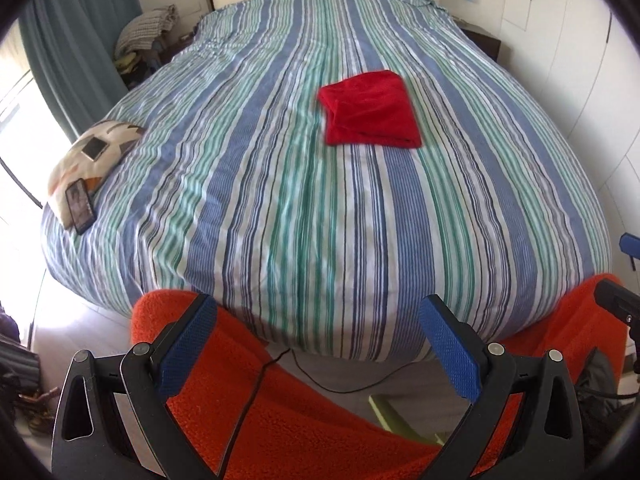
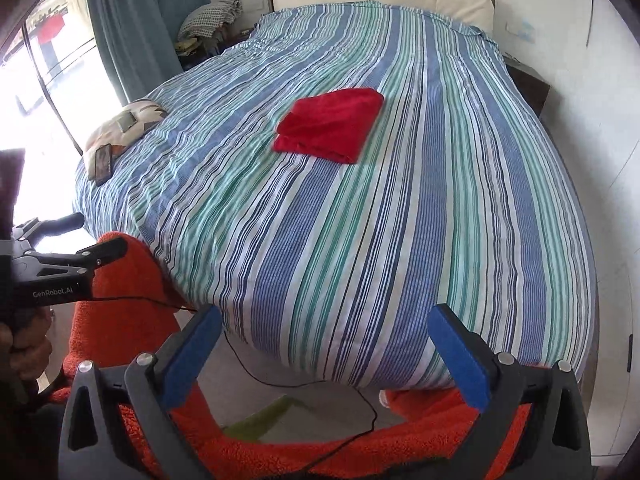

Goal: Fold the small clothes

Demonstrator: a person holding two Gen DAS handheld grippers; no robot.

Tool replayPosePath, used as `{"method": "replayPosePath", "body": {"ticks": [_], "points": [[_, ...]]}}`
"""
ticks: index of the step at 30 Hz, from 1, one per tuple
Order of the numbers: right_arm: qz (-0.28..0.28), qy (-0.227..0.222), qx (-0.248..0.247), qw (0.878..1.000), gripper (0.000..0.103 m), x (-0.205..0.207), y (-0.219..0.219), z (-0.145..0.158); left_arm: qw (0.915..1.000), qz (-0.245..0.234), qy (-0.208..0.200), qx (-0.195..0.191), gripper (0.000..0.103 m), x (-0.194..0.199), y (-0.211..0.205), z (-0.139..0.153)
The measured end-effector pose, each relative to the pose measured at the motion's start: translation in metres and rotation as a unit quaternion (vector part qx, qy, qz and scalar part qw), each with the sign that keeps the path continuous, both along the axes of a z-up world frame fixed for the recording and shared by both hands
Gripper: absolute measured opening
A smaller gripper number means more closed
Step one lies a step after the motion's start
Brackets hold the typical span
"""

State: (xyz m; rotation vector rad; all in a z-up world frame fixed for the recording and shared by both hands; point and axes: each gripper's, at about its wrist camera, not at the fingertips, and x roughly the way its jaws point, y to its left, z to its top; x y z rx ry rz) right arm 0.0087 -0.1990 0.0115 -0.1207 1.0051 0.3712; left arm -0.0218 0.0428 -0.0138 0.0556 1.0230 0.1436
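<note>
Both hand-held grippers, left (image 1: 318, 344) and right (image 2: 324, 350), are hanging wide open and empty at the foot of the bed (image 2: 400, 240). One red garment (image 2: 329, 125) is lying folded near the bed's middle, apparently set clear for the next piece.

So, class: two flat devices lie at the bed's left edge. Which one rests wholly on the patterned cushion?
The smaller silver device; the dark phone overhangs the cushion.

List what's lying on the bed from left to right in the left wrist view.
Phone → patterned pillow with a small dark device on it → folded red cloth, all on the striped bedspread.
</note>
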Motion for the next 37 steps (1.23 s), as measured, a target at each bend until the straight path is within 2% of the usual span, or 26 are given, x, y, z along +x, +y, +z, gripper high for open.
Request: {"method": "replayPosePath", "body": {"ticks": [6, 12, 20, 33, 37], "points": [[-0.014, -0.012, -0.006, 1.000, 0.102, -0.014, -0.005, 0.021, 1.0000, 0.004, -0.007, -0.001, 0.101, -0.008, 0.000, 0.013], [-0.022, -0.019, -0.004, 1.000, 0.102, -0.011, -0.008, 0.022, 0.9997, 0.008, -0.017, 0.012, 0.101, -0.012, 0.004, 0.019], [-0.002, -0.048, 0.006, 0.999, 0.102, -0.012, 0.009, 0.041, 0.9995, 0.011, -0.028, 0.012, 0.101, -0.012, 0.006, 0.023], [-0.004, -0.041, 0.003, 0.999, 0.102, -0.007, 0.013, 0.031, 0.9993, 0.003, -0.036, -0.008, 0.102, -0.010, 0.007, 0.025], [-0.007, -0.041, 0.005, 0.999, 0.102, -0.005, 0.011, 0.030, 0.9990, 0.008, -0.043, -0.003, 0.101, -0.010, 0.006, 0.026]]}}
